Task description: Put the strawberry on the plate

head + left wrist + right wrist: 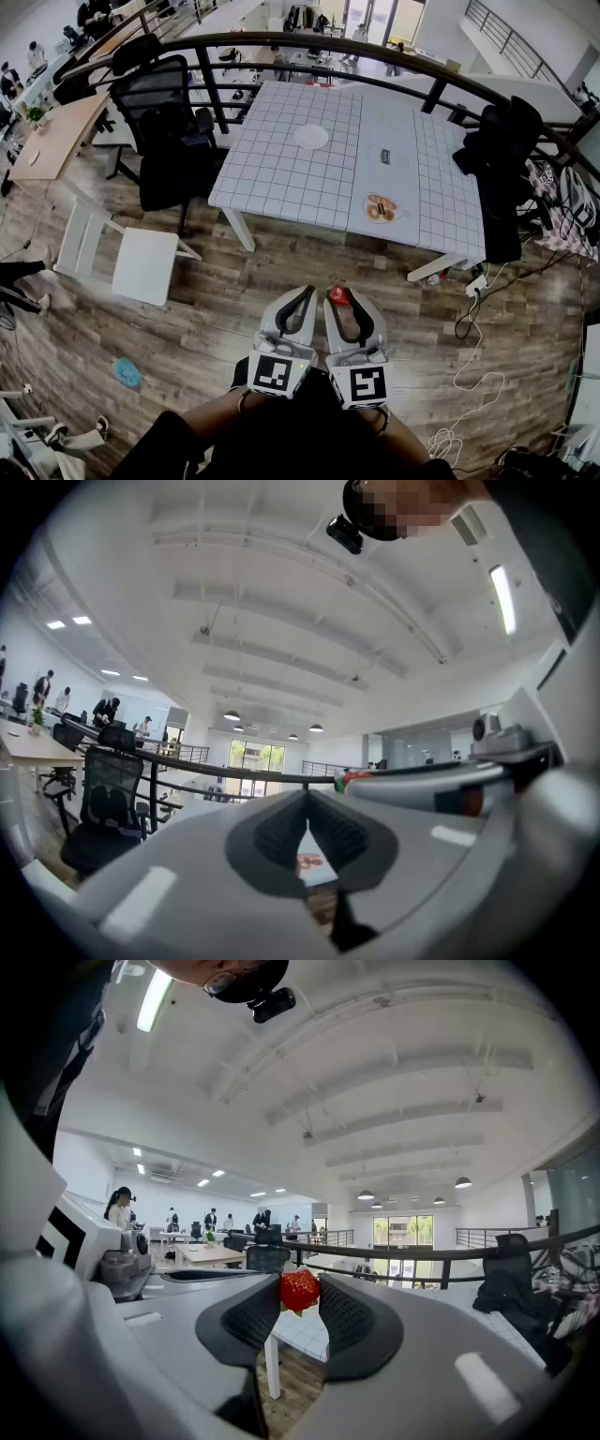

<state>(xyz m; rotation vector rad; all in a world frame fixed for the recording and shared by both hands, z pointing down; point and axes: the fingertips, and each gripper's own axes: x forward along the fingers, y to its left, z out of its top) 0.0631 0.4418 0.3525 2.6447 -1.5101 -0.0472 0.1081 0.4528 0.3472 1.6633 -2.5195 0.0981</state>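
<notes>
A red strawberry (pixel 338 296) is pinched at the tips of my right gripper (pixel 339 300), low in the head view and over the wooden floor. In the right gripper view the strawberry (pixel 300 1290) sits between the two dark pads (pixel 251 1318), green leaves downward. My left gripper (pixel 306 294) is beside it, its tips together with nothing in them. In the left gripper view its jaws (pixel 307 803) meet at the top. A white plate (pixel 311 137) lies far ahead on the gridded table (pixel 281 183). A second plate with an orange pattern (pixel 381 208) lies near the table's front edge.
A black office chair (pixel 169 127) stands left of the table and a white chair (pixel 131 258) nearer me. Dark clothing hangs over a chair (pixel 497 164) at the table's right. Cables and a power strip (pixel 473 286) lie on the floor at right. A curved railing (pixel 375 47) runs behind.
</notes>
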